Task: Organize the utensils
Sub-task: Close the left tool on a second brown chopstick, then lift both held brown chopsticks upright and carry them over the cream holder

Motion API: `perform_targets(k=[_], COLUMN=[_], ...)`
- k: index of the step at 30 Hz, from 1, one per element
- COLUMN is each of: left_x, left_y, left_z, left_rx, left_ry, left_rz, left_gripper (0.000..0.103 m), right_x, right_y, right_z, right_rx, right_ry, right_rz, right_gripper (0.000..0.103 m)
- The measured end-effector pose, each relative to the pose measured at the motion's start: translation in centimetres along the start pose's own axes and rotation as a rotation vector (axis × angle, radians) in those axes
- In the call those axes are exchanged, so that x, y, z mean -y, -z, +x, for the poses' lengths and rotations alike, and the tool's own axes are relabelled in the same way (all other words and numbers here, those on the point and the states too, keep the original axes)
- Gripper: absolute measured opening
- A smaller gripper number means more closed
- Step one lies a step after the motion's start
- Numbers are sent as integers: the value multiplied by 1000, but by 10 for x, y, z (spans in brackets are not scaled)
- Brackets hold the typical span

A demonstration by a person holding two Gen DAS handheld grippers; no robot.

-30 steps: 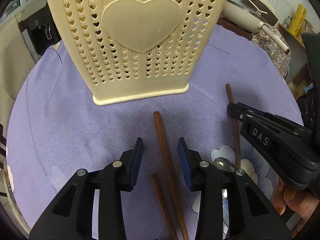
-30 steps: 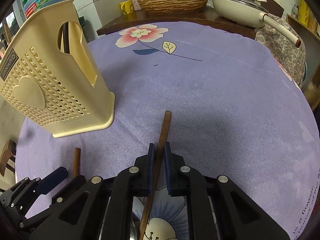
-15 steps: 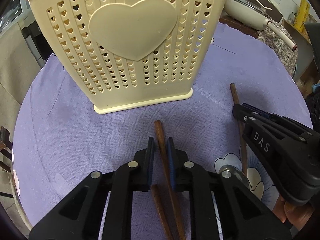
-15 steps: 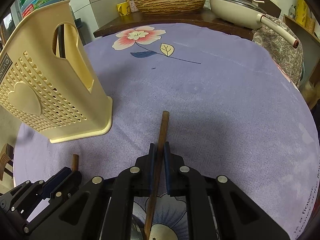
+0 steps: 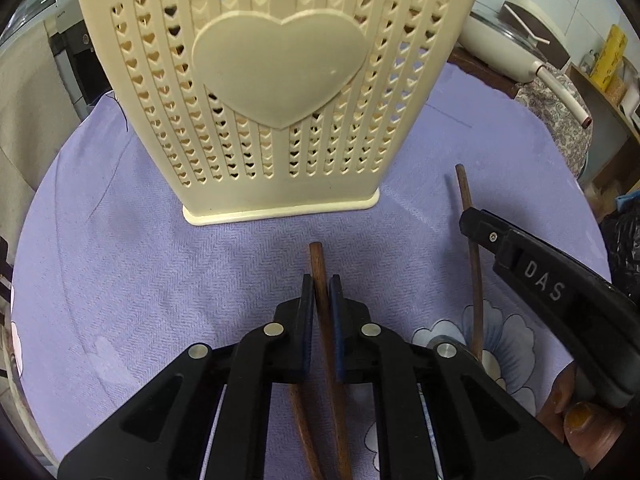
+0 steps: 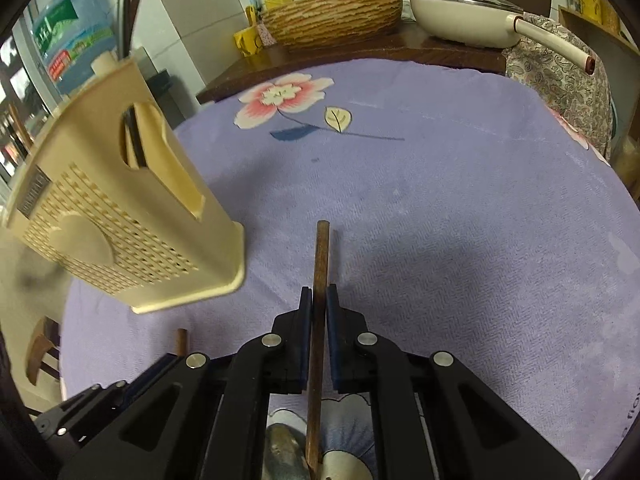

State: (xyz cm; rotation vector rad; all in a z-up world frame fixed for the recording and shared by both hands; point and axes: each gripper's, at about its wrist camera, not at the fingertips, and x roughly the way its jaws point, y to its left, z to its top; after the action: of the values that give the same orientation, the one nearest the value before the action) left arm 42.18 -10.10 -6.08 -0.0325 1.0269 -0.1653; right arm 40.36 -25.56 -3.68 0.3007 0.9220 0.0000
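Pick-up is the step judged to be in hand: each claw is closed on a wooden utensil handle, and neither utensil is yet in the cream holder [image 5: 276,92].

The left gripper [image 5: 319,300] is clamped, its blue pads pressed almost together, on a brown wooden stick [image 5: 320,272] whose blunt end points toward the holder's foot; a second brown stick [image 5: 298,408] is seen beneath the claw, apparently loose on the cloth. The right gripper [image 6: 319,312] is likewise pinched shut on another wooden handle [image 6: 321,256], which ends below in what may be a metal spoon bowl [image 6: 280,448], though that is partly hidden.

The holder is stood upright on the purple floral tablecloth [image 6: 460,200], just beyond the left claw and to the left of the right one. It is perforated with small hearts, a large plain heart is moulded on its face, and a handle slot is cut near its top.

Next, a lift clear of the cloth is called for, then a tilt to upright so each utensil can be lowered through the open top without tipping the light holder.
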Motion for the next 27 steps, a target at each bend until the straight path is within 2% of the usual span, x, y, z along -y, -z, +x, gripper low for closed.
perform_targets(k=[12,20,27], left_x=[2,5,-4], left_y=[-7,-6,2], left_z=[-70,-140,-191], left_rx=[141,273,353], left_ry=[91,136,150], left_rz=[-8,17,27], left_gripper=[8,8,8], right_x=[-19,-29,-39], right_y=[-7,-4,3], right_z=[-88,-150,-183], right_rx=[244,348,407], right_ry=[-77,-121,-127], right_rz=[-130,-224,-296], right_gripper=[7,7,7])
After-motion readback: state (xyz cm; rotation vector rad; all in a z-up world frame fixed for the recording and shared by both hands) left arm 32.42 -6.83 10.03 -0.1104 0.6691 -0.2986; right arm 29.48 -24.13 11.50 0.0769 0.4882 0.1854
